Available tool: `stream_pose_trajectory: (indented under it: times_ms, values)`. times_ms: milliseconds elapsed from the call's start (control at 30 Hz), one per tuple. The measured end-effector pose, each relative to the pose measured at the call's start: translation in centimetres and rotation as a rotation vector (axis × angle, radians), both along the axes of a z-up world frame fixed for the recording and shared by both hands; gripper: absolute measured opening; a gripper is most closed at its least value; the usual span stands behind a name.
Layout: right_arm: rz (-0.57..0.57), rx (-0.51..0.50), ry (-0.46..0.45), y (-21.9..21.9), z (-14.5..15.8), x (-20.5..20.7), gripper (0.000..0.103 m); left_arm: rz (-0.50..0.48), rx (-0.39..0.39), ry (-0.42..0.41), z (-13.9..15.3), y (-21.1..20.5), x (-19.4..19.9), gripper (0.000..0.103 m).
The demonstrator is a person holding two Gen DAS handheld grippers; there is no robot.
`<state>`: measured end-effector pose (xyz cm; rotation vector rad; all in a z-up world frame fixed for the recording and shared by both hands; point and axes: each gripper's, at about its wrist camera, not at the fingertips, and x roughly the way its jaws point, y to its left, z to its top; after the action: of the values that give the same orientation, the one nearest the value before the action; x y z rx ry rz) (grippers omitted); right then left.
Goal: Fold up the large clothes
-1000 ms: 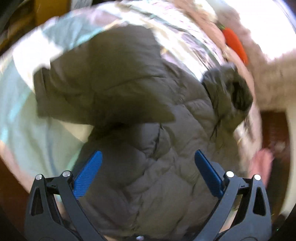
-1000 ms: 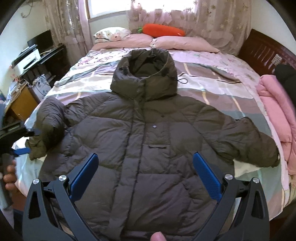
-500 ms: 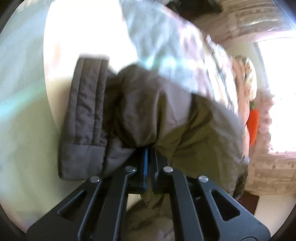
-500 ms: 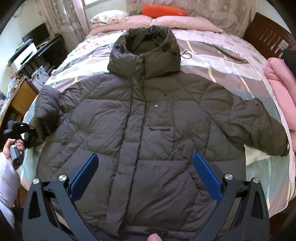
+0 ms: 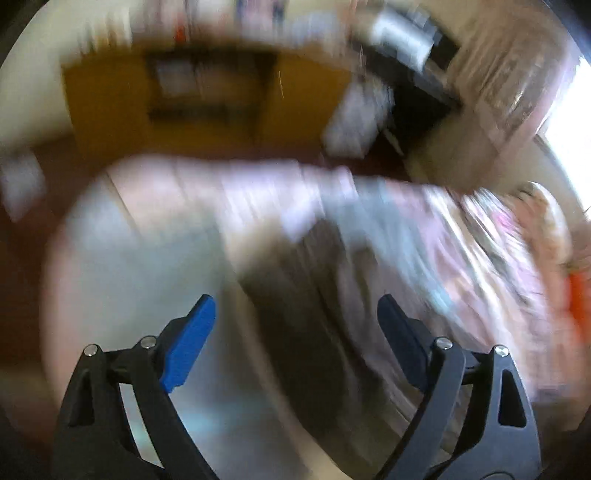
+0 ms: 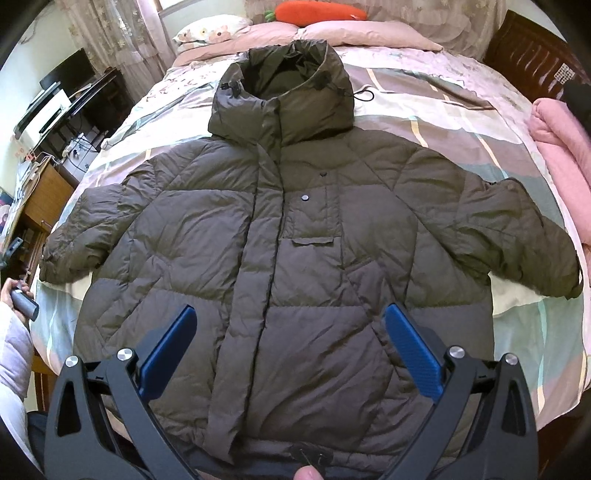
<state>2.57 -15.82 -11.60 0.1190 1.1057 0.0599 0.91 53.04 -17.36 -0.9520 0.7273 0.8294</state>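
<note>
A large olive-brown hooded puffer jacket point(image 6: 295, 236) lies face up on the bed, front closed, both sleeves spread out to the sides. My right gripper point(image 6: 290, 349) is open and empty above the jacket's lower front. My left gripper point(image 5: 295, 332) is open and empty; its view is heavily blurred and shows a dark strip of the jacket's left sleeve point(image 5: 306, 295) between the fingers. The hand holding the left gripper shows at the left edge of the right wrist view point(image 6: 14, 295), beside the left cuff.
The bed point(image 6: 461, 110) has a striped pastel cover. Pink pillows and an orange carrot plush point(image 6: 317, 11) lie at the head. A pink folded quilt point(image 6: 557, 147) lies on the right. A wooden desk point(image 6: 40, 199) and a TV stand are on the left.
My left gripper has let go of the left sleeve and opened, swinging away fast. The left sleeve now lies flat and spread out. My right gripper has moved closer over the jacket.
</note>
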Motion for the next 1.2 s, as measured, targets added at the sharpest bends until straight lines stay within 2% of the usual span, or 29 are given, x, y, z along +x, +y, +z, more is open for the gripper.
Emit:
stream_pose_trajectory:
  times_ms: [67,133,167,233,267,300,333,367,400,433,533,600,667,733,767,833,900,933,1033,1133,1200]
  values:
    - [-0.001,-0.008,0.006,0.1,-0.2,0.0,0.102,0.013,-0.224,-0.119,-1.6,0.3,-0.8,0.091]
    - [0.0,-0.014,0.017,0.2,-0.5,0.2,0.102,0.022,-0.331,-0.149,-3.0,-0.1,-1.1,0.097]
    - [0.002,-0.012,0.025,0.2,-0.7,0.2,0.102,0.012,-0.379,-0.147,-3.6,-0.3,-1.3,0.097]
    - [0.007,-0.008,0.034,0.3,-1.0,0.3,0.102,0.012,-0.393,-0.103,-4.4,-1.0,-1.3,0.097]
    - [0.01,-0.01,0.037,0.4,-1.1,0.3,0.102,0.019,-0.371,-0.077,-4.5,-1.5,-1.5,0.095]
    - [0.012,-0.012,0.038,0.4,-1.1,0.3,0.102,0.02,-0.346,-0.06,-5.4,-1.5,-1.3,0.085]
    - [0.013,-0.014,0.04,0.5,-1.1,0.3,0.102,0.002,-0.311,-0.058,-5.7,-1.8,-1.3,0.049]
    - [0.013,-0.013,0.041,0.4,-1.2,0.3,0.102,-0.04,-0.288,-0.082,-5.4,-2.0,-1.3,0.025]
    - [0.013,-0.013,0.042,0.4,-1.2,0.3,0.102,-0.06,-0.295,-0.104,-5.8,-2.0,-1.1,0.008]
    - [0.013,-0.013,0.044,0.4,-1.2,0.3,0.102,-0.052,-0.286,-0.136,-5.2,-2.3,-1.2,0.004]
    - [0.01,-0.017,0.049,0.3,-1.4,0.4,0.102,-0.064,-0.194,-0.227,-1.2,-3.5,-0.8,0.003]
    - [0.004,-0.007,0.056,0.1,-1.5,0.5,0.102,-0.138,-0.135,-0.311,3.0,-5.4,0.1,0.003]
    - [-0.005,-0.004,0.057,-0.1,-1.6,0.5,0.102,-0.306,-0.034,-0.411,8.2,-9.4,2.3,0.003]
    - [-0.014,-0.005,0.059,-0.2,-1.7,0.7,0.102,-0.469,0.046,-0.455,11.7,-14.1,3.9,0.004]
    - [-0.019,-0.001,0.064,-0.4,-1.8,0.9,0.102,-0.592,0.057,-0.482,13.2,-17.8,4.7,0.004]
    - [-0.038,0.015,0.076,-1.0,-2.1,1.2,0.102,-0.803,0.02,-0.505,14.0,-24.2,5.8,0.005]
    - [-0.074,0.034,0.082,-2.1,-2.4,1.5,0.102,-1.0,-0.008,-0.47,13.6,-30.8,6.5,0.005]
    - [-0.103,0.052,0.081,-2.9,-2.5,1.6,0.102,-1.096,-0.012,-0.416,12.8,-34.4,6.7,0.005]
    - [-0.159,0.157,0.101,-5.1,-3.0,2.6,0.102,-1.274,-0.022,-0.264,10.6,-40.7,7.7,0.01]
    - [-0.248,0.309,0.132,-7.6,-3.5,4.4,0.102,-1.319,0.026,-0.159,9.9,-42.4,7.0,0.02]
    - [-0.255,0.449,0.159,-8.2,-3.7,6.9,0.102,-1.283,0.009,-0.126,9.9,-42.2,7.0,0.024]
